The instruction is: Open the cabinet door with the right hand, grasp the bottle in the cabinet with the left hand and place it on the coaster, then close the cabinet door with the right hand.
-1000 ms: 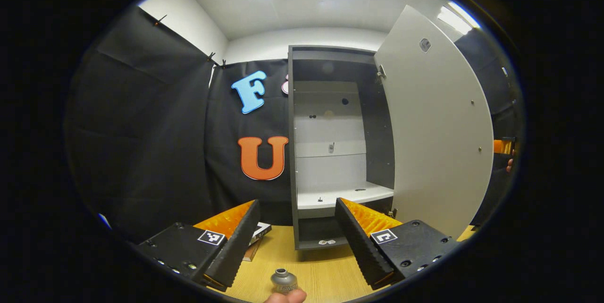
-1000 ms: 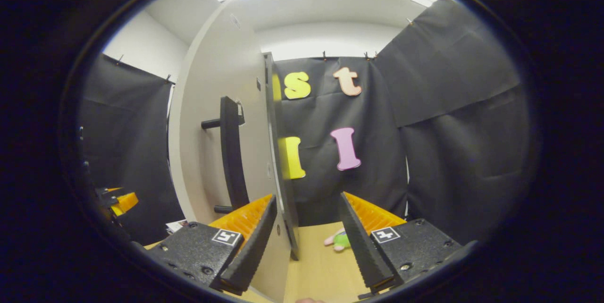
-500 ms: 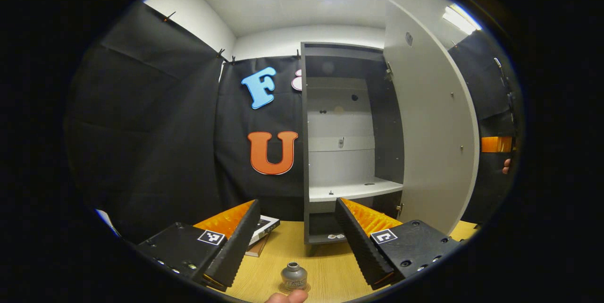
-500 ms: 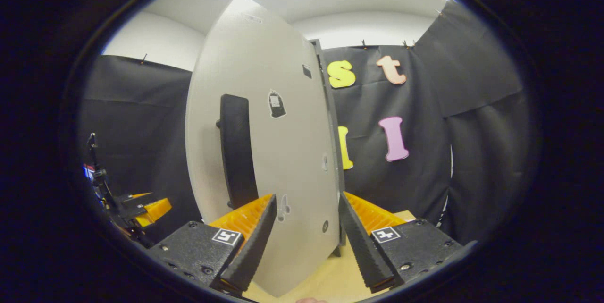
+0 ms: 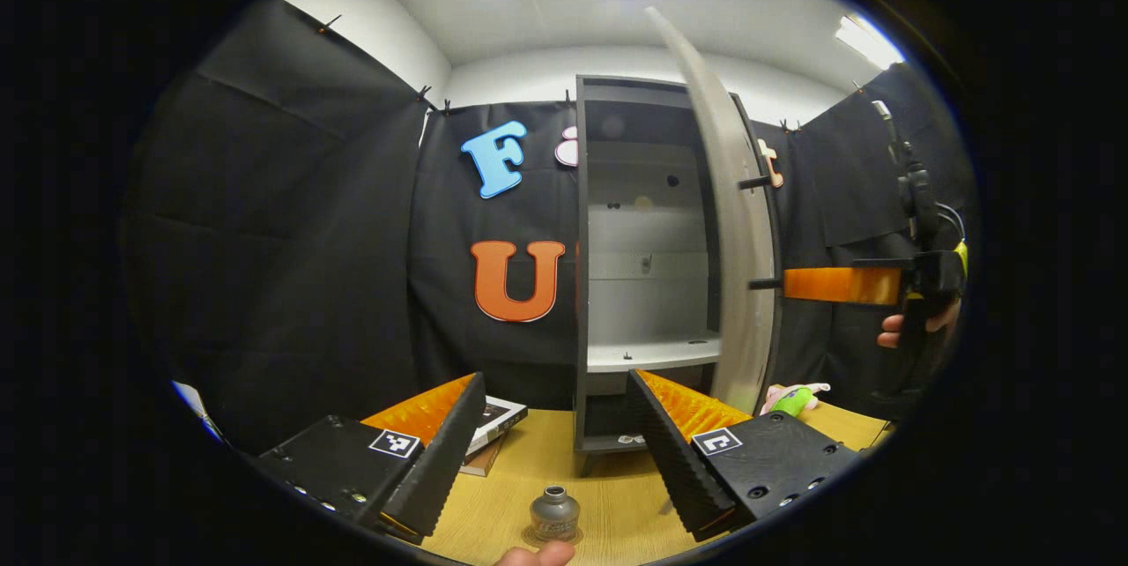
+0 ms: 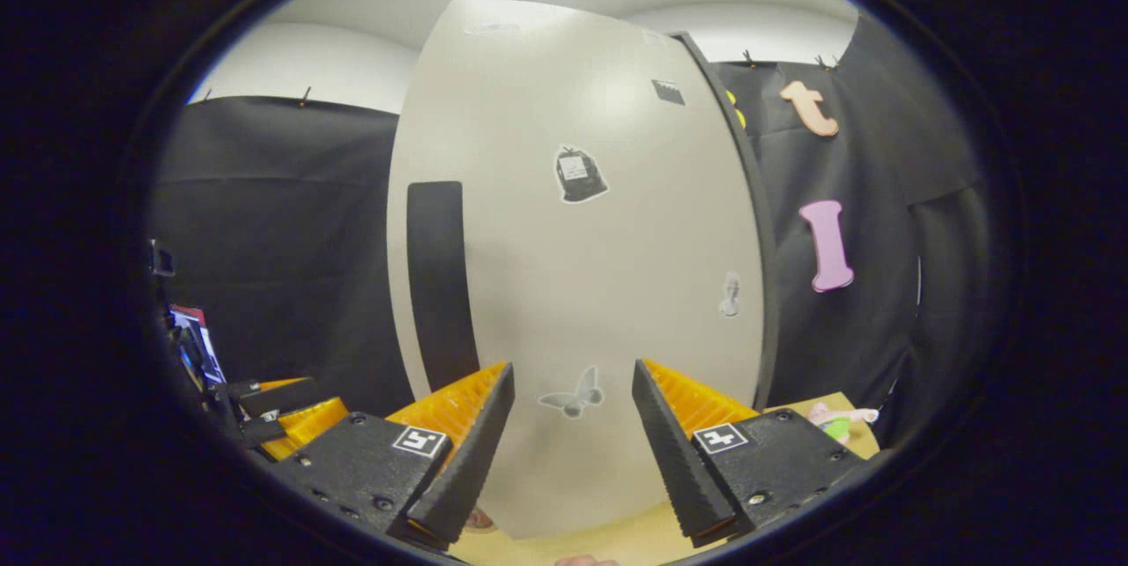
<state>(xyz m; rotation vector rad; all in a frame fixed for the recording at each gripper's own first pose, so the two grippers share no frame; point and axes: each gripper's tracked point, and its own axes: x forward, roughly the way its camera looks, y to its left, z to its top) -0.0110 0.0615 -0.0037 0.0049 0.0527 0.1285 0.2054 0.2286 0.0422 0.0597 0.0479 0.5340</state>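
Bottle [image 5: 554, 514] stood upright on the coaster [image 5: 552, 536] on the bench [image 5: 608, 495], just ahead of the left gripper [image 5: 557, 443], whose jaws were wide apart and empty. Cabinet door [image 6: 573, 266] was partly open, seen nearly edge-on from the left gripper view. Right gripper [image 6: 566, 438] faced the door's outer side, jaws wide, empty, beside the handle [image 6: 438, 284].
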